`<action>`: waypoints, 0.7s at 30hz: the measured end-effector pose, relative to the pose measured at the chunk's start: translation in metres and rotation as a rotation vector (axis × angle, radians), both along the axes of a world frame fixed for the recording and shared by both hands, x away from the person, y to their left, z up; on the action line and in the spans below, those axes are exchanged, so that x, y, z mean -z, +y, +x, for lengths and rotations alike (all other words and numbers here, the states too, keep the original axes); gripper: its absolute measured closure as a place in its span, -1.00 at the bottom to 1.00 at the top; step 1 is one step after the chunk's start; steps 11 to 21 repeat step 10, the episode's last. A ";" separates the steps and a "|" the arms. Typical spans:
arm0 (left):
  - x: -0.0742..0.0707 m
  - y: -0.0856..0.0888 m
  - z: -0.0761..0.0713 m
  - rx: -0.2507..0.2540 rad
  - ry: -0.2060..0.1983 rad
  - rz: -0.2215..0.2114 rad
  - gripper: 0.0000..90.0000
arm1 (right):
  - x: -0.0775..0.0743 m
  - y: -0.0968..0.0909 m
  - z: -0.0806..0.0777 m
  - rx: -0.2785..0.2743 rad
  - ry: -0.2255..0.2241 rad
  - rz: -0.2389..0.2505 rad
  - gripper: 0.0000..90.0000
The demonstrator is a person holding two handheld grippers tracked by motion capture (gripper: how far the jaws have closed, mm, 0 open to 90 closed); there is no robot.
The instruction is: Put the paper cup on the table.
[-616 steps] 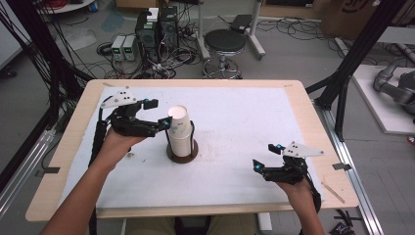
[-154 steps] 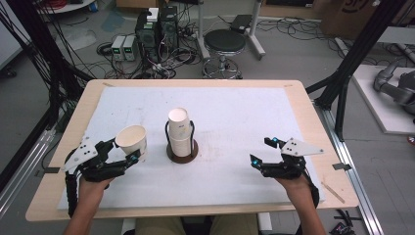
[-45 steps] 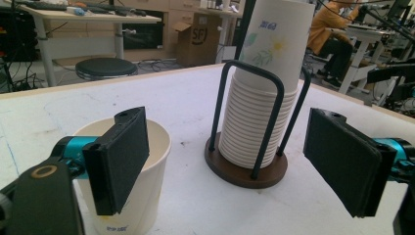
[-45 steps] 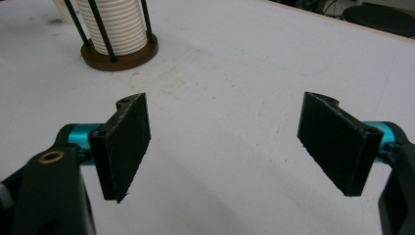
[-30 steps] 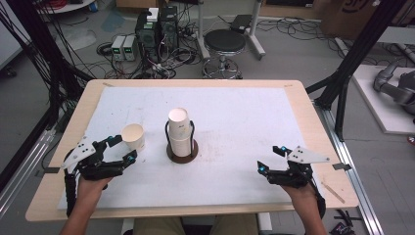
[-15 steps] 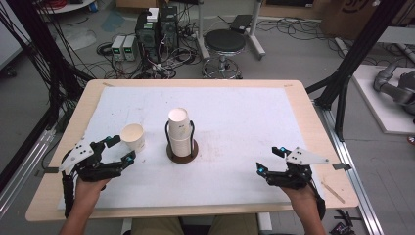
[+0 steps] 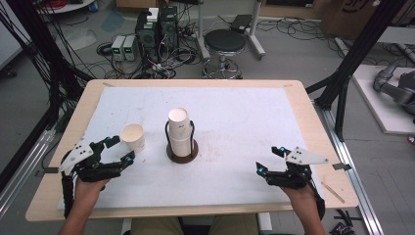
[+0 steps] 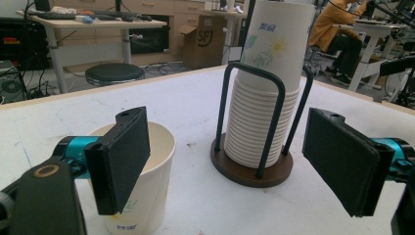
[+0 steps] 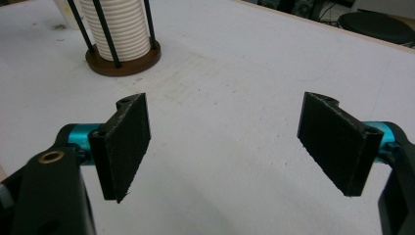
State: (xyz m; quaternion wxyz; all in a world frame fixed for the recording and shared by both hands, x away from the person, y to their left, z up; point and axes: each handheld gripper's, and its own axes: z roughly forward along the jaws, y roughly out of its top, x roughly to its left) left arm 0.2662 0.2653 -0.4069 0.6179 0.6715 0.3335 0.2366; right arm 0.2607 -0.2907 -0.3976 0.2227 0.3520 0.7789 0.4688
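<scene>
The cup [image 7: 133, 136] stands upright on the tabletop [image 7: 244, 117], mouth up, at the left part of the white sheet. In the high view it is at about 9 o'clock from the stack [image 7: 180, 131] and near it, but not touching. In the left gripper view the cup [image 8: 142, 181] is partly behind the near jaw, and its rim shows on both sides of that pad.

The left gripper [image 7: 115, 150] is at about 7 o'clock from the cup, just beside it. Its jaws stand wide and released; one fingertip is close to the side of the cup, and the other points to the free space between cup and stack. Nothing is between the pads. If the near pad touches the cup wall, one cannot tell from these pictures.

The stack is a column of nested cups, top cup bottom up, inside a black wire holder on a round brown base [image 8: 249, 169]. The base sits near the middle of the tabletop.

The right gripper [image 7: 269, 160] rests at about 4 o'clock from the stack, well apart from it, near the front edge. Its jaws are also wide and released, with only bare white sheet between them in the right gripper view [image 9: 222, 142]. The base of the stack [image 9: 122, 58] is there at about 11 o'clock.
</scene>
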 end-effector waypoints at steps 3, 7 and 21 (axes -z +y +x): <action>0.000 0.001 0.000 -0.002 0.000 -0.005 -0.61 | 0.000 0.000 0.000 0.000 -0.001 0.004 -0.55; 0.000 0.000 0.001 0.001 0.001 -0.002 -0.61 | 0.000 -0.001 0.000 0.000 -0.001 0.009 -0.55; 0.001 -0.001 0.001 0.001 0.004 -0.006 -0.61 | 0.000 -0.001 0.000 0.000 -0.004 0.008 -0.55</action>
